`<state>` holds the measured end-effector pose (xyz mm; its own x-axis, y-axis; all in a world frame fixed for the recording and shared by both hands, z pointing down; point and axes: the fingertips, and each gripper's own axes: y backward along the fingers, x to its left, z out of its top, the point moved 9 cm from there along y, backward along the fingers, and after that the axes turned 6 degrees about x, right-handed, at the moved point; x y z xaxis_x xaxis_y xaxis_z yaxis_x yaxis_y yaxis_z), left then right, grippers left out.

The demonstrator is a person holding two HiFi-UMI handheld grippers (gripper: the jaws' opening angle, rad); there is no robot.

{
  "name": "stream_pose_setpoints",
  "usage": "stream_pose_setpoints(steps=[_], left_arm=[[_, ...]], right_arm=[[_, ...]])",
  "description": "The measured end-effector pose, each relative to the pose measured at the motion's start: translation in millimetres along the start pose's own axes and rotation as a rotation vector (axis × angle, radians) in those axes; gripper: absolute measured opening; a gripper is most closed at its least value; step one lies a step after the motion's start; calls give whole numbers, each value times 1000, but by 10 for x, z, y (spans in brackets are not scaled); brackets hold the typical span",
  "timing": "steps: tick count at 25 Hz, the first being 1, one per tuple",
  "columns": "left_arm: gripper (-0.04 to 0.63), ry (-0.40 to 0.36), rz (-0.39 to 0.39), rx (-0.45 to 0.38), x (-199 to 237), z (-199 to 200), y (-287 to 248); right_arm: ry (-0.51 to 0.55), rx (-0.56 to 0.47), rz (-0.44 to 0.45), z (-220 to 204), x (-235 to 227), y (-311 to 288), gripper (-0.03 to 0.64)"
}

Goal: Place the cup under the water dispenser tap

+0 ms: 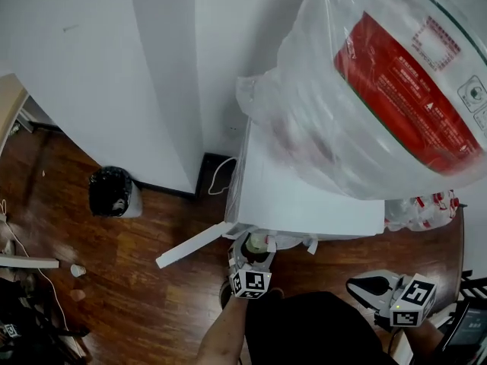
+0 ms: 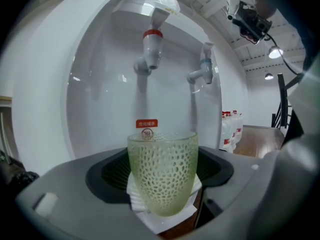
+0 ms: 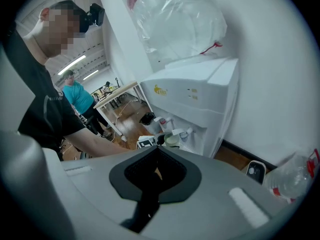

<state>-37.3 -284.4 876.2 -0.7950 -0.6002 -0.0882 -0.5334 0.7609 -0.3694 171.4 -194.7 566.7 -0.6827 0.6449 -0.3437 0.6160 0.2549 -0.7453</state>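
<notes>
The left claw [image 2: 162,204] pinches a pale green, dimpled glass cup [image 2: 162,176], which stands upright and looks empty. It is held in the white water dispenser's [image 2: 95,94] recess, below the red-collared tap [image 2: 151,46]; a blue-collared tap [image 2: 204,69] is to the right. Behind the cup's rim is a small red label [image 2: 146,124] whose print is too small to read. On top of the dispenser is a large plastic-wrapped water bottle [image 1: 365,120] with a red label. The right claw [image 3: 155,171] is pressed together, well off to the right.
</notes>
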Motion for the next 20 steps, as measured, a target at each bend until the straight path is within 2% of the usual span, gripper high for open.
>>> stream_pose_setpoints(steps=[5, 8, 13, 16, 17, 20], left_arm=[[373, -21, 14, -17, -154, 121, -15], [377, -60, 5, -15, -221, 149, -97], [371, -15, 53, 17, -129, -21, -55], [376, -7, -20, 96, -142, -51, -99], [397, 4, -43, 113, -156, -58, -93], [397, 58, -62, 147, -164, -56, -36]], right_arm=[[76, 43, 30, 91, 75, 15, 2], [57, 41, 28, 115, 62, 4, 2], [119, 60, 38, 108, 83, -46, 2], [94, 66, 53, 68, 100, -30, 6], [88, 63, 58, 59, 105, -14, 14], [71, 45, 69, 80, 97, 52, 41]])
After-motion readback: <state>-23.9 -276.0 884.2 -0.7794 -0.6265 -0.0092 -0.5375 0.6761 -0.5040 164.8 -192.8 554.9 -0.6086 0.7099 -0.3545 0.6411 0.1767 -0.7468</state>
